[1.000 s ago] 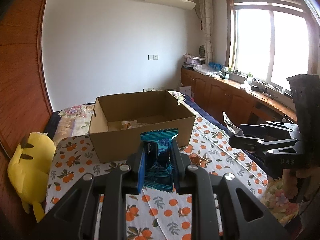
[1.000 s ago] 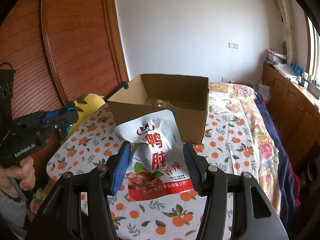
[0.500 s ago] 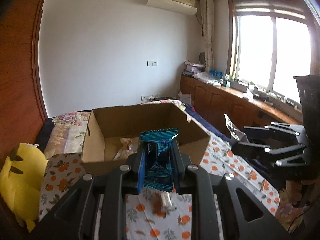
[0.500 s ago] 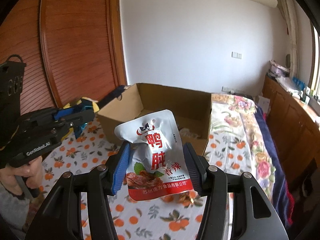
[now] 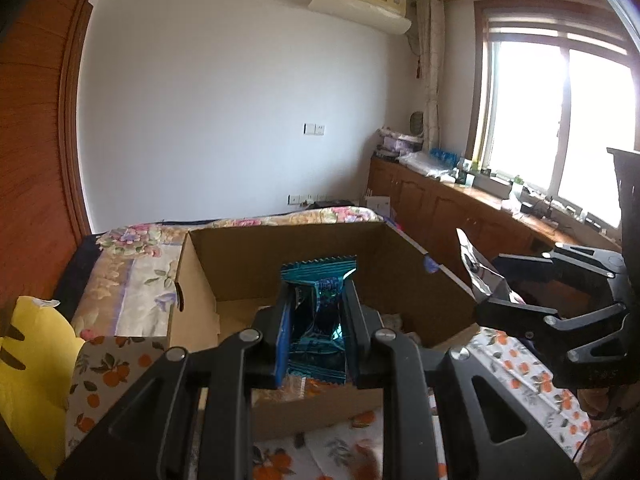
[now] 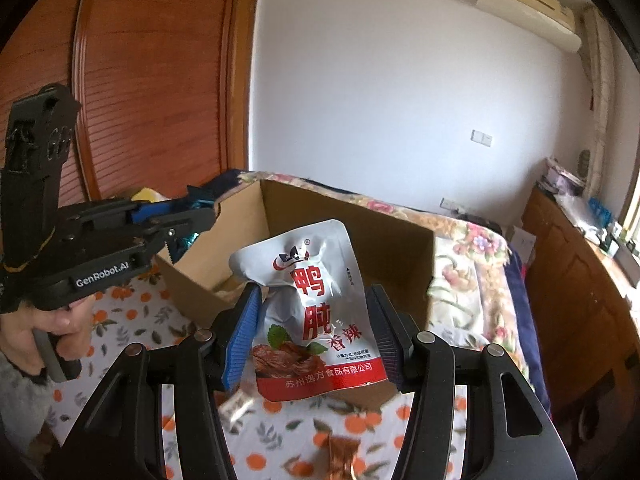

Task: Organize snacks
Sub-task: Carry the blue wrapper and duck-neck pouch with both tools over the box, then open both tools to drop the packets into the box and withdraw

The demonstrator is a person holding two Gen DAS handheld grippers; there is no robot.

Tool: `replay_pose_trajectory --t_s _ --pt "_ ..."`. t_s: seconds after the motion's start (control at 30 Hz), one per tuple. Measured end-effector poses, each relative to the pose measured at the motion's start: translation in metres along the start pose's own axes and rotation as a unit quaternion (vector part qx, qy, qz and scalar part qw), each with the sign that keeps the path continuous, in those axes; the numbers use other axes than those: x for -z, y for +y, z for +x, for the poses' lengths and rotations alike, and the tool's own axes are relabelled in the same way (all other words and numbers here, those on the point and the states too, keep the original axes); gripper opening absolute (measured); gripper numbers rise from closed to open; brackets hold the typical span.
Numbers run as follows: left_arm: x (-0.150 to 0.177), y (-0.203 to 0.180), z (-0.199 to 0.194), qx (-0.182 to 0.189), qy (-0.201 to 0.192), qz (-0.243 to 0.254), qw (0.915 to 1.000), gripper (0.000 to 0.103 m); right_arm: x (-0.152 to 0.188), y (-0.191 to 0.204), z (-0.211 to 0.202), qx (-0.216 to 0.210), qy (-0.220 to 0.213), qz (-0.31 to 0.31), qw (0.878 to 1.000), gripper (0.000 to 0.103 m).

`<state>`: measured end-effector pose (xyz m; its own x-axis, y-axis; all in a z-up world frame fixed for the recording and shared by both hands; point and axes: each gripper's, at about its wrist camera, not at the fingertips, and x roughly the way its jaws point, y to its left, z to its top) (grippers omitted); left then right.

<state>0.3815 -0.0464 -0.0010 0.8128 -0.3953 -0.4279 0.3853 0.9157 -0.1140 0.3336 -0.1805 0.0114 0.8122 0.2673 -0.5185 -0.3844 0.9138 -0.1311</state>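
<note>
Left wrist view: left gripper (image 5: 316, 312) fingers clamped on teal snack packet (image 5: 318, 316), above cardboard box (image 5: 420, 280) on bed.
Right gripper (image 6: 316, 332): fingers pinching white duck-gizzard pouch (image 6: 316, 312) at box's near edge.

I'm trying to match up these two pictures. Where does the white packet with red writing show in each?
Left wrist view: white pouch at right edge, seen edge-on in the right gripper.
Right wrist view: centre, clamped between the blue pads.
Shared landmark: the open cardboard box behind it.
</note>
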Motion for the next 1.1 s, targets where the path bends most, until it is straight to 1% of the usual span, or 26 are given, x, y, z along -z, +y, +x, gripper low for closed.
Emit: replay_pose_trajectory --t_s 0.13,0.27,0.33,0.43,0.63,0.7,0.77,0.9,1.07,1.1 --pt "0.007 0.010 0.017 -0.009 0.014 0.000 0.9999 0.021 0.002 -0.001 0.036 0.002 0.003 -0.003 1.000 0.055" --pt "0.014 0.010 0.029 -0.017 0.022 0.005 0.9996 0.022 0.007 -0.009 0.064 0.002 0.006 0.020 1.000 0.055" --pt "0.020 0.008 0.036 -0.015 0.031 0.005 0.9994 0.024 0.010 -0.016 0.074 0.003 0.012 0.032 0.999 0.055" --pt "0.027 0.006 0.042 -0.016 0.043 0.011 0.9989 0.025 0.016 -0.021 0.079 0.005 0.017 0.042 0.999 0.056" --pt "0.031 0.007 0.043 -0.014 0.043 0.005 0.9990 0.033 0.025 -0.034 0.094 0.001 0.036 0.075 0.997 0.056" --pt "0.031 0.010 0.043 -0.014 0.043 -0.002 0.9990 0.034 0.025 -0.035 0.097 0.001 0.042 0.081 0.996 0.057" --pt "0.031 0.011 0.043 -0.011 0.042 -0.009 0.9990 0.038 0.026 -0.032 0.097 0.009 0.043 0.074 0.996 0.058" --pt "0.032 0.013 0.039 -0.014 0.038 -0.013 0.9991 0.039 0.027 -0.035 0.097 0.010 0.045 0.073 0.996 0.060" --pt "0.031 0.016 0.035 -0.014 0.032 -0.017 0.9992 0.045 0.025 -0.034 0.098 0.016 0.045 0.071 0.996 0.062" --pt "0.031 0.016 0.035 -0.014 0.031 -0.017 0.9993 0.046 0.026 -0.033 0.098 0.018 0.045 0.069 0.996 0.064"
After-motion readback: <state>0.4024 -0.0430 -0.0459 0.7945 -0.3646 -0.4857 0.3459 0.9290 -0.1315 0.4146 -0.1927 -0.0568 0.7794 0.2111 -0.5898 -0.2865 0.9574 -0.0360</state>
